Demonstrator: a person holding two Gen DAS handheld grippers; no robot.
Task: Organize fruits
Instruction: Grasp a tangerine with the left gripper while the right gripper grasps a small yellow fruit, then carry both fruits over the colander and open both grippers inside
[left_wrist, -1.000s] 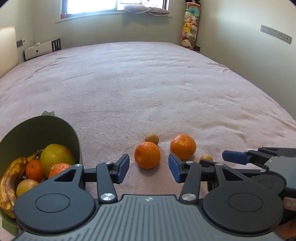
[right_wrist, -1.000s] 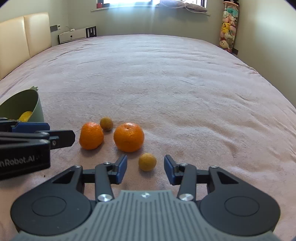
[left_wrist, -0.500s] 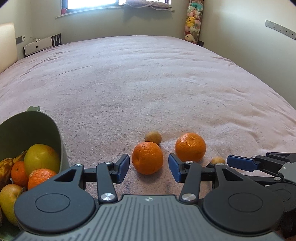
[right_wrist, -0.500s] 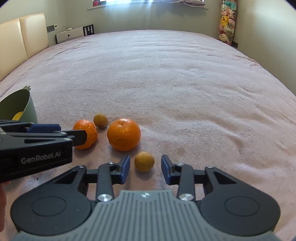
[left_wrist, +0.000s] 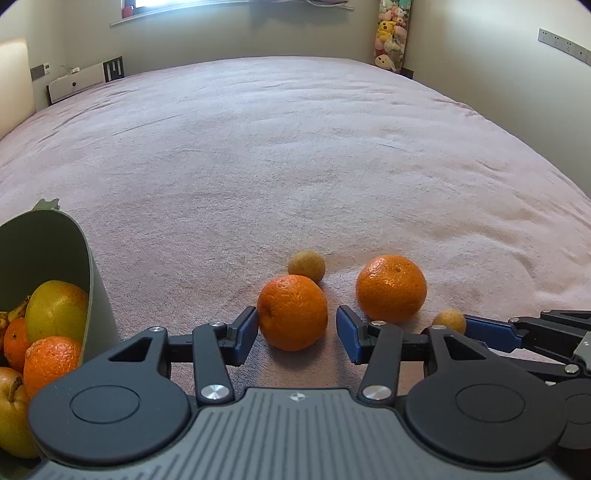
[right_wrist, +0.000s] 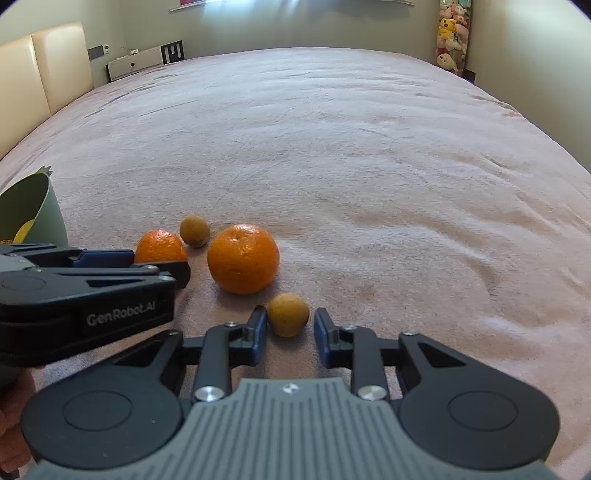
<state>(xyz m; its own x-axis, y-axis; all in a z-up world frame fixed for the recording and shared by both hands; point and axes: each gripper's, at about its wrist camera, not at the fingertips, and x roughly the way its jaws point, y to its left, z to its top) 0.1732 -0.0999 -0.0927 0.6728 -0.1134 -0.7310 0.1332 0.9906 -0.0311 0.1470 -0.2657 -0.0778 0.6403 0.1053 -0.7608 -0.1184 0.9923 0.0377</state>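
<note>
Left wrist view: left gripper (left_wrist: 295, 334) spread wide, blue fingertips (left_wrist: 244, 334) flanking the near orange (left_wrist: 292, 312) without gripping it; far orange (left_wrist: 390, 288) to the right, one small brown fruit (left_wrist: 306, 265) just behind the near orange, another (left_wrist: 449, 321) beside the right gripper's fingertip; green bowl (left_wrist: 94, 291) at left edge, holding mango, oranges, apple and banana; all on a pink bedspread (left_wrist: 295, 155). Right wrist view: right gripper (right_wrist: 290, 334) released, fingers (right_wrist: 258, 332) either side of the nearest small brown fruit (right_wrist: 288, 314), not clamped; larger orange (right_wrist: 242, 264) just beyond; left gripper (right_wrist: 159, 264) partly covering the other orange (right_wrist: 159, 248); bowl (right_wrist: 50, 210) at far left.
</note>
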